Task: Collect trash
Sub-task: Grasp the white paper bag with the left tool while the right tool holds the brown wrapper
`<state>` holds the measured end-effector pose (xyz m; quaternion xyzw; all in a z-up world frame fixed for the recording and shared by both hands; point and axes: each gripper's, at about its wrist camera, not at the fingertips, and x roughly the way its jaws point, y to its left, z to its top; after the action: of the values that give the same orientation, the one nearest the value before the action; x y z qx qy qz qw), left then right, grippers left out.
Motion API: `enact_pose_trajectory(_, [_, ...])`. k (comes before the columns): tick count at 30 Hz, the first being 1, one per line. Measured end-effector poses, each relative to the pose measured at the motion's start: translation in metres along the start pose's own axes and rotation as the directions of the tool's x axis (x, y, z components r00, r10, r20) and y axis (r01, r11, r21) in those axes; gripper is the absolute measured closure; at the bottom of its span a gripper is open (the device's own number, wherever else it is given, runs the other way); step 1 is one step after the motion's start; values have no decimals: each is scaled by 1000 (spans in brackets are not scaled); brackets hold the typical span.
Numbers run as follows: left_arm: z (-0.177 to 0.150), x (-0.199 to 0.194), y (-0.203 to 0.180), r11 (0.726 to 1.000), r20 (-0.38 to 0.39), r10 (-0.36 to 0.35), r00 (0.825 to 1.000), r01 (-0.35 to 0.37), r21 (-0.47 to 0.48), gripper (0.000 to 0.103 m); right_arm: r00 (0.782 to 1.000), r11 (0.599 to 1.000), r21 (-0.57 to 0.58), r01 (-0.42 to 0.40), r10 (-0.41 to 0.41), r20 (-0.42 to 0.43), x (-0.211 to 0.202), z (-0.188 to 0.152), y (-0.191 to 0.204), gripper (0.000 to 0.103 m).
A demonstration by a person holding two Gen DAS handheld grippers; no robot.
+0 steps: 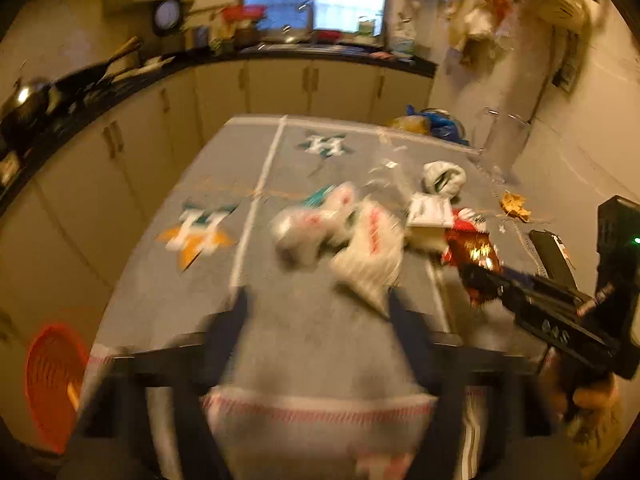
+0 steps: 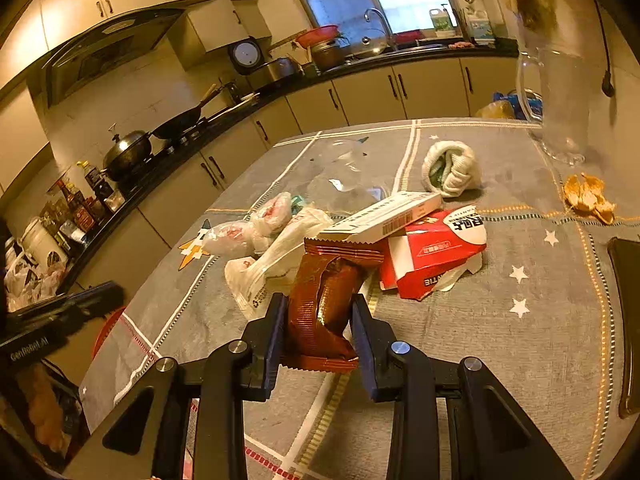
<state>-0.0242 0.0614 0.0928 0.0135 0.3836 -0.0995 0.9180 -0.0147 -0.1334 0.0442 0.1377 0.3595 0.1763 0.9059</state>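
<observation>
the right gripper is clamped on a crumpled brown foil wrapper, its blue pads pressing both sides of the wrapper's middle; the wrapper stands upright between the fingers, its crimped top edge above the fingertips and its bottom edge low between them, lifted off the grey tablecloth. just beyond it lie a flat white carton across a torn red and white box, with clear plastic bags to their left. farther back sit a rolled white cloth and orange peel.

the left gripper is blurred; its jaws stand apart with nothing between them, the white plastic bags lying just past its fingertips. an orange basket is below the table's left edge.
</observation>
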Motion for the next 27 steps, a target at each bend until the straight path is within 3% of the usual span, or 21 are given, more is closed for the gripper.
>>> enact_pose_trajectory(6, [24, 66, -56, 975, -73, 51, 996, -33, 219, 27, 1000, 997, 81, 8, -10, 25, -9, 7, -21, 68])
enact_pose_trajectory(13, [17, 119, -82, 953, -149, 116, 982, -68, 295, 27, 999, 986, 164, 11, -20, 50, -16, 14, -42, 68])
enact_pose_trajectory(15, [13, 125, -81, 957, -164, 131, 978, -81, 278, 43, 999, 985, 171, 13, -22, 46, -16, 14, -43, 68])
enact_pose_trajectory(16, [11, 125, -81, 955, -162, 151, 975, -101, 280, 59, 999, 985, 171, 14, -22, 45, -16, 14, -43, 68])
enact_pose_trajectory(21, [9, 102, -73, 976, -139, 91, 986, -61, 209, 63, 999, 989, 150, 14, -22, 50, -16, 14, -39, 68])
enact_pose_trajectory(27, [-3, 47, -68, 988, -65, 40, 997, -30, 151, 63, 998, 991, 135, 17, -24, 50, -15, 13, -34, 68])
